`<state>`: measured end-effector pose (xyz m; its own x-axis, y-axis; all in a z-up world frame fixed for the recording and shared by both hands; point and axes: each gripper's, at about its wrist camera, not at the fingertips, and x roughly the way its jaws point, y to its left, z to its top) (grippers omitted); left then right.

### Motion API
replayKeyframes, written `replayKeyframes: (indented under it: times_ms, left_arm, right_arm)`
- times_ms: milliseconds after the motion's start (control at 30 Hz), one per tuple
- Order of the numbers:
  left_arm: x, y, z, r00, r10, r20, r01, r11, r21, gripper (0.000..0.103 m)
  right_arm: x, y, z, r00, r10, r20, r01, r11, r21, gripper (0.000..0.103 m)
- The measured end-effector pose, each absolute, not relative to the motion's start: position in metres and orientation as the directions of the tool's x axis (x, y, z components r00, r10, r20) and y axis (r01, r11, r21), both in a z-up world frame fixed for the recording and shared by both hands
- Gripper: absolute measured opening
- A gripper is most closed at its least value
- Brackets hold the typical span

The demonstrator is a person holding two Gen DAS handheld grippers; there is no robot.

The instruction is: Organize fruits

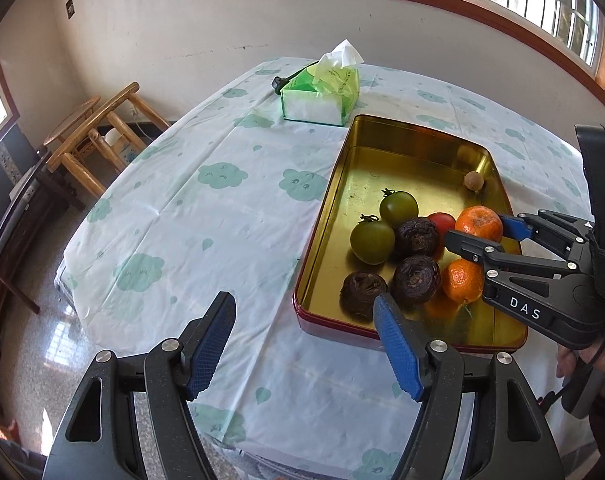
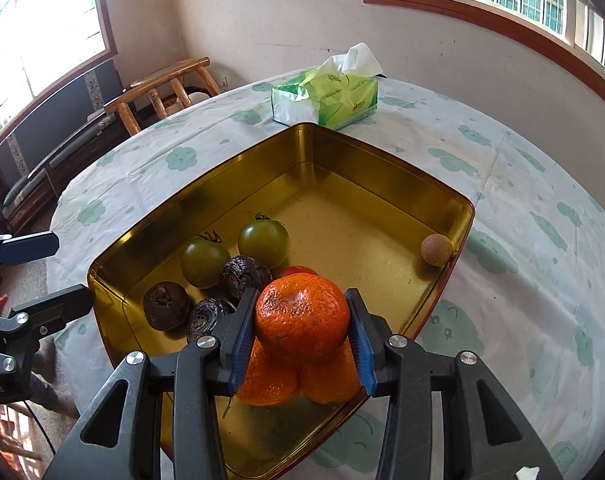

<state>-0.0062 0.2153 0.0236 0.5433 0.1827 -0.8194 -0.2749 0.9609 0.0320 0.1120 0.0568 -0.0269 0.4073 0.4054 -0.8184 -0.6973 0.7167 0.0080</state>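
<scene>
Two grippers up: my right gripper [image 2: 301, 322] pinches an orange [image 2: 302, 316] between its blue pads [image 2: 242, 344], raised over the gold tin [image 2: 382, 168]. Beneath it, more oranges [image 2: 266, 380]; at ten o'clock, green tomatoes [image 2: 262, 242]. My left gripper [image 1: 304, 344] hovers at the tin's near edge, fingers spread wide, nothing between them.

- My table [image 1: 230, 216], under a white cloth with green clouds.
- On it rests the gold tin tray [image 2: 206, 184].
- Behind the tray, a green tissue pack [image 1: 322, 96].
- A small black object [image 1: 278, 83] lies beside the pack.
</scene>
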Motion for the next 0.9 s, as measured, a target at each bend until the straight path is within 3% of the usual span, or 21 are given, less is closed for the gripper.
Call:
replayKeyframes:
  times_ms: [233,600,900]
  left_arm:
    - [-0.009,0.214,0.024,0.538,0.172,-0.825,-0.272,0.962,0.024,0.072]
    - [-0.017,0.207,0.031,0.542,0.210,-0.814,-0.280,0.958,0.060,0.072]
    - [-0.018,0.187,0.029,0.533,0.212,-0.819,-0.257,0.963,0.083,0.072]
  right_arm:
    - [0.106,0.057,-0.025,0.428,0.386,-0.817,-0.682,0.731,-0.011,0.046]
    - [0.068,0.029,0.007,0.471,0.373,-0.799,-0.642,0.766,-0.020,0.096]
    - [0.040,0.005,0.002,0.436,0.329,-0.838,-0.624,0.781,-0.018,0.099]
